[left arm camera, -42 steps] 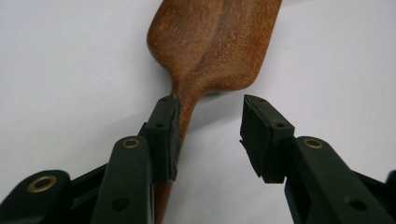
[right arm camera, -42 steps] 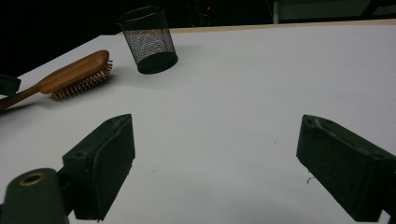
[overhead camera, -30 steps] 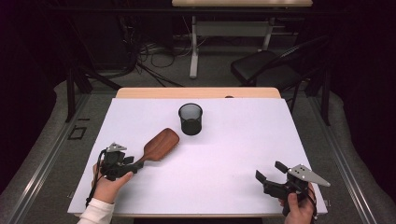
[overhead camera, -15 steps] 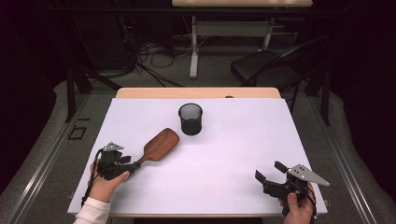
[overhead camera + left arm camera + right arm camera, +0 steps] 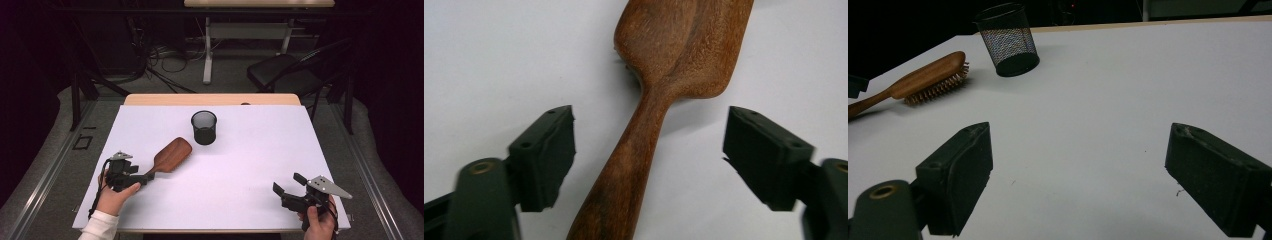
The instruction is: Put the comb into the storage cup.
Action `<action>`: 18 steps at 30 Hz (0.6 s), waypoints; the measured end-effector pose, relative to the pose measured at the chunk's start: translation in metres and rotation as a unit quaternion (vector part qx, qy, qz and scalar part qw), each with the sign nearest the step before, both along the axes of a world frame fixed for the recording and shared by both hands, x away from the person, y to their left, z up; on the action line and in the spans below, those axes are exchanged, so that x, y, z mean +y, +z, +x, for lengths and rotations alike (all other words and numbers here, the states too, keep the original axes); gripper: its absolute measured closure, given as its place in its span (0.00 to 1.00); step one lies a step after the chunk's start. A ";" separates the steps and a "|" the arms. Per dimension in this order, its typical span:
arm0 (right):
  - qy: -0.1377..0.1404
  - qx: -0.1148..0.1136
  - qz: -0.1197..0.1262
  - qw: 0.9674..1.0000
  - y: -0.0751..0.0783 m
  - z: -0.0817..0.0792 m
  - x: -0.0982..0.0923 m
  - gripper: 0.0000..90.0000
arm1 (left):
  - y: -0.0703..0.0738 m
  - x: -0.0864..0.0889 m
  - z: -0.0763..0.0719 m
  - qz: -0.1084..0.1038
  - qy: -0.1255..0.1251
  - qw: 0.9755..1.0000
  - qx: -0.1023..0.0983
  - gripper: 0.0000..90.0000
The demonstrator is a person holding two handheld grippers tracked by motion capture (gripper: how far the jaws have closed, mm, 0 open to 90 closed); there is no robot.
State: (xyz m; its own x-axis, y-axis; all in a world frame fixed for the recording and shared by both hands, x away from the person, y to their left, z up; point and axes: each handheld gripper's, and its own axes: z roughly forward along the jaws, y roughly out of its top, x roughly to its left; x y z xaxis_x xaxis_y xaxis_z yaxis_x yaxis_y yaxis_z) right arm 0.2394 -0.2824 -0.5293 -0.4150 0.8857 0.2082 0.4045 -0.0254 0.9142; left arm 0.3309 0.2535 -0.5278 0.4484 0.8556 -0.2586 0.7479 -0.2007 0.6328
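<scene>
A: Where do we stand? The wooden hairbrush (image 5: pixel 170 156) lies on the white table (image 5: pixel 250 165), left of centre, its head angled toward the black mesh cup (image 5: pixel 204 127) and its handle running back to our left gripper (image 5: pixel 145 177).

B: And that gripper's fingers (image 5: pixel 544 150) are spread wide — the handle sits between them, touching neither pad as far as we can tell. So we'd judge the step in hand is taking hold of the handle.

A: To do it well, we should centre the handle first; in the left gripper view it runs nearer the left-hand finger. Then close squarely across the narrow neck, low enough that the pads meet wood on both sides, not the flare of the head.

B: The handle tapers, so a grip too far back might let it pivot.

A: Our right gripper (image 5: pixel 287 186) rests near the table's front right corner, well apart from everything, fingers (image 5: pixel 958 170) open on nothing.

B: Worth noting what each view gives us. The right gripper view shows bristles under the head — the brush lies bristle-side down — which the high view can't tell us. It also shows the cup upright.

A: And the left gripper view gives the gap on each side of the handle; the high view gives the whole layout of the 2 things.
</scene>
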 end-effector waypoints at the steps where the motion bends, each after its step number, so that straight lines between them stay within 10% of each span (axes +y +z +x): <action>1: 0.000 0.000 0.000 1.000 0.000 0.000 0.000 0.13 | 0.000 0.000 0.000 -0.001 -0.002 1.000 0.000 0.19; 18: -0.003 -0.001 -0.002 1.000 -0.001 0.000 -0.001 0.13 | 0.007 -0.009 0.010 -0.019 -0.029 0.999 -0.001 0.00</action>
